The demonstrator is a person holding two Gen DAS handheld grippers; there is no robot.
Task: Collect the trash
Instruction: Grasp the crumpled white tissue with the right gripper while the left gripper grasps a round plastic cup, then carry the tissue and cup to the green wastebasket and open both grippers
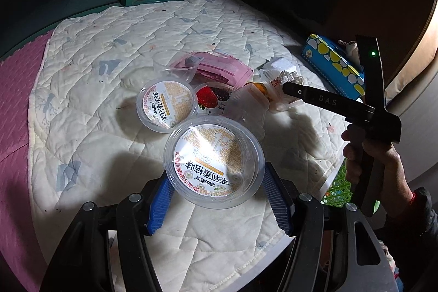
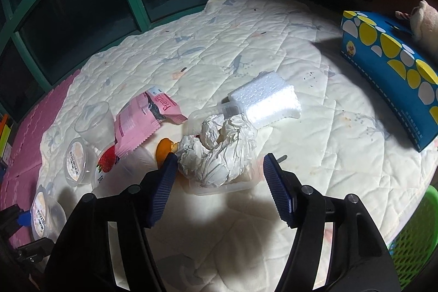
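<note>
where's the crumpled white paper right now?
Right wrist view, centre: the crumpled white paper sits in a clear plastic tray between the right gripper fingers, just below the white foam block.

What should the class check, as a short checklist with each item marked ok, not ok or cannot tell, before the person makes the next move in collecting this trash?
1. Left tool grips the labelled plastic cup: ok, both blue pads sit against its sides.
2. Right tool brackets the clear tray with crumpled paper: ok, they lie between its fingers.
3. Right tool's pads press on the tray: not ok; one pad stands clear of it.
4. Green basket in view for dropping trash: ok, at the quilt's edge.
5. Orange scrap inside the tray: cannot tell.
6. Other trash left: ok to note, pink wrapper and second labelled cup remain.
</note>
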